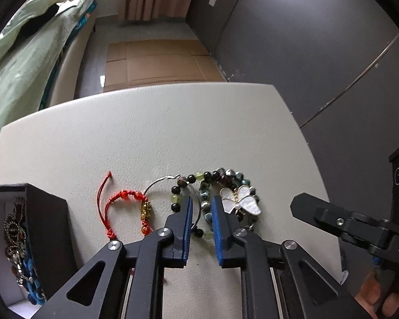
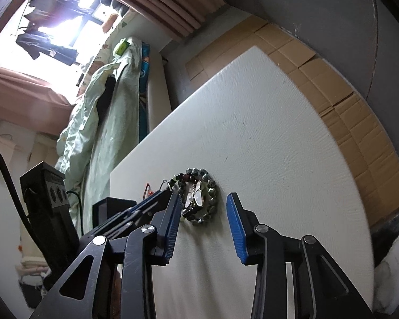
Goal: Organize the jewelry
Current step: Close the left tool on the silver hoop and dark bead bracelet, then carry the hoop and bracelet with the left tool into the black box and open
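Here, low centre of the left wrist view: left gripper (image 1: 202, 207) jaws spread, blue pads straddling the beaded bracelets (image 1: 207, 186) and a thin wire hoop (image 1: 159, 183), nothing pinched. White butterfly brooch (image 1: 240, 200) lies on the beads, just right of the right pad. Red cord bracelet (image 1: 125, 202) left of the hoop. Black jewelry box (image 1: 40, 228) at lower left, chains inside. All on the white table (image 1: 146, 133). Right gripper (image 2: 203, 207) jaws wide apart, lower centre, empty.

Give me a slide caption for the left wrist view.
Open left gripper straddling beaded bracelets beside a red bracelet.
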The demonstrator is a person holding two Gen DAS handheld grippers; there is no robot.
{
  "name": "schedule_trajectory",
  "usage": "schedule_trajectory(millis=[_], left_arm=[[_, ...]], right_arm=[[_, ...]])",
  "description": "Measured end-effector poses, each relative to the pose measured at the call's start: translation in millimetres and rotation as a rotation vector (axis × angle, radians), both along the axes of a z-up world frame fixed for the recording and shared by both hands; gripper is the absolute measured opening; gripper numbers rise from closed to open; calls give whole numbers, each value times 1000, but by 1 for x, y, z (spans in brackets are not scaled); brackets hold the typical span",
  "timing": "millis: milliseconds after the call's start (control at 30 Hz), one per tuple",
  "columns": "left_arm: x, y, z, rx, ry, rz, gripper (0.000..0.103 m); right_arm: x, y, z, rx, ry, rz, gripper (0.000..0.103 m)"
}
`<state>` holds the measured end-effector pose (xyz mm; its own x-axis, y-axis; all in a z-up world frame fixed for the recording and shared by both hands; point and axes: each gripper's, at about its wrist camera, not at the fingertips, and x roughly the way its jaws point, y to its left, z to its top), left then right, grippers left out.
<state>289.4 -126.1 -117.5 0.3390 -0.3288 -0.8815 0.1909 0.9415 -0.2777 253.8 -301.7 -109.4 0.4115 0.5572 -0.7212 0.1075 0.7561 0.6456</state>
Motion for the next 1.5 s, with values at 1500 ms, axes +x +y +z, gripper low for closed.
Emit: schedule_trajectory(millis=[1500], left_arm=[[-26,64,58,-182,-150,89,2]], right_arm=[[13,36,1,0,-70,46,4]])
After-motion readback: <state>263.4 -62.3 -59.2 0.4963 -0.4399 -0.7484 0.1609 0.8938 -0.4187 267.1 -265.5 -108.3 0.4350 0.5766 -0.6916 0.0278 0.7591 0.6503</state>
